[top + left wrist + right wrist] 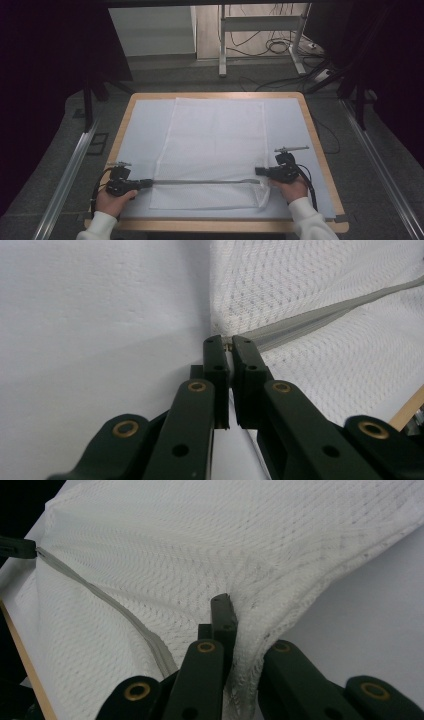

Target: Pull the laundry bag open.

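A white mesh bag (pixel 215 142) lies flat on the white mat, with a grey zipper (pixel 205 182) running across it near the front. My left gripper (pixel 148 183) is at the zipper's left end. In the left gripper view the left gripper (pixel 229 347) is shut on the small metal zipper pull, and the zipper (pixel 310 320) runs away to the right over the mesh (pixel 310 275). My right gripper (pixel 258 171) is shut on the bag's right edge. In the right gripper view the right gripper (pixel 235 614) pinches bunched mesh (pixel 200 545), which covers one jaw; the zipper (pixel 100 597) leads to the left gripper's tip (pixel 15 547).
The white mat (pixel 145 125) covers a wooden table (pixel 310 120) with rounded corners. Metal rails (pixel 75 160) run along the floor on both sides. A white table frame (pixel 222 45) and cables (pixel 280 47) stand on the floor behind.
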Available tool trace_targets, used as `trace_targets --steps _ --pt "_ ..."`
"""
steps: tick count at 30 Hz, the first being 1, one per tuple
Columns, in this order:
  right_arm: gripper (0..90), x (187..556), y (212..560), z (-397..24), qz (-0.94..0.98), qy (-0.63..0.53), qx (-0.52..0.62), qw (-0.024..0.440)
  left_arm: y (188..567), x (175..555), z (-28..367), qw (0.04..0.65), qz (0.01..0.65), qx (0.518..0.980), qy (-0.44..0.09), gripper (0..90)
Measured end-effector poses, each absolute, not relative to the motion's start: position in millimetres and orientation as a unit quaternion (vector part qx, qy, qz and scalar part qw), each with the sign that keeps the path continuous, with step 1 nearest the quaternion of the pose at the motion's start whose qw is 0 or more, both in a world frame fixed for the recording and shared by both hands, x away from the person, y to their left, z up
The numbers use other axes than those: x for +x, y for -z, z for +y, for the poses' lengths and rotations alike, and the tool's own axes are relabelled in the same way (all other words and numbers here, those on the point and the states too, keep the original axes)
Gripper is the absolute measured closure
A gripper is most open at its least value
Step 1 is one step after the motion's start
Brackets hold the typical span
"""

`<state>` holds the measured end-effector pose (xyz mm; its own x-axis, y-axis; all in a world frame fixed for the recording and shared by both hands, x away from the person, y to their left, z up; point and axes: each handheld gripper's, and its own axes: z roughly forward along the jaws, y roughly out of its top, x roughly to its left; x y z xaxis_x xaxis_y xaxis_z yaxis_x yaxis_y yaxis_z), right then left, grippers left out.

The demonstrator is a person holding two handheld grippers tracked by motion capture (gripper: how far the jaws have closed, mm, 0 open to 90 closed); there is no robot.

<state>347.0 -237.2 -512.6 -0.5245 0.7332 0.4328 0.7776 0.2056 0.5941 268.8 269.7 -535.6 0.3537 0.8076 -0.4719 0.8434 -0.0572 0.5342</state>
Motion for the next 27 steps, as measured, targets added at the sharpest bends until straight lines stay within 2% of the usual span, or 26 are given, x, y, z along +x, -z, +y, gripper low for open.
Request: trace_targets --steps 6,8,9,11,12,14,17,21,27 --pt "87.8 348.0 512.7 -238.6 -0.775 0.402 -0.486 0.028 534.3 268.1 267.1 0.389 0.563 0.729 0.010 84.9" --pt "80.5 347.7 512.4 -238.9 -0.779 0.400 -0.483 0.022 532.8 267.2 265.8 0.390 0.561 0.730 -0.002 82.4" --pt "71.4 347.1 511.4 -239.5 -0.778 0.399 -0.484 0.013 531.8 266.8 265.5 0.393 0.560 0.730 -0.007 77.3" --pt "60.0 346.6 509.4 -242.5 -0.777 0.399 -0.488 0.004 527.3 264.8 265.0 0.407 0.556 0.724 -0.029 59.7" --pt "55.0 345.1 506.8 -245.9 -0.772 0.403 -0.492 -0.004 525.3 264.4 265.0 0.412 0.556 0.721 -0.037 50.8" --pt "49.5 342.1 502.4 -251.3 -0.766 0.410 -0.495 -0.018 519.5 263.4 263.4 0.430 0.550 0.715 -0.051 39.9" --pt "43.5 337.0 497.0 -260.9 -0.764 0.417 -0.491 -0.043 510.5 260.6 257.9 0.439 0.531 0.720 -0.082 34.7" --pt "37.9 332.4 492.5 -274.1 -0.766 0.419 -0.482 -0.069 504.4 258.8 251.7 0.442 0.513 0.729 -0.101 33.2" --pt "34.9 330.6 489.2 -297.1 -0.760 0.425 -0.481 -0.102 504.5 271.4 250.2 0.435 0.513 0.731 -0.111 32.3"
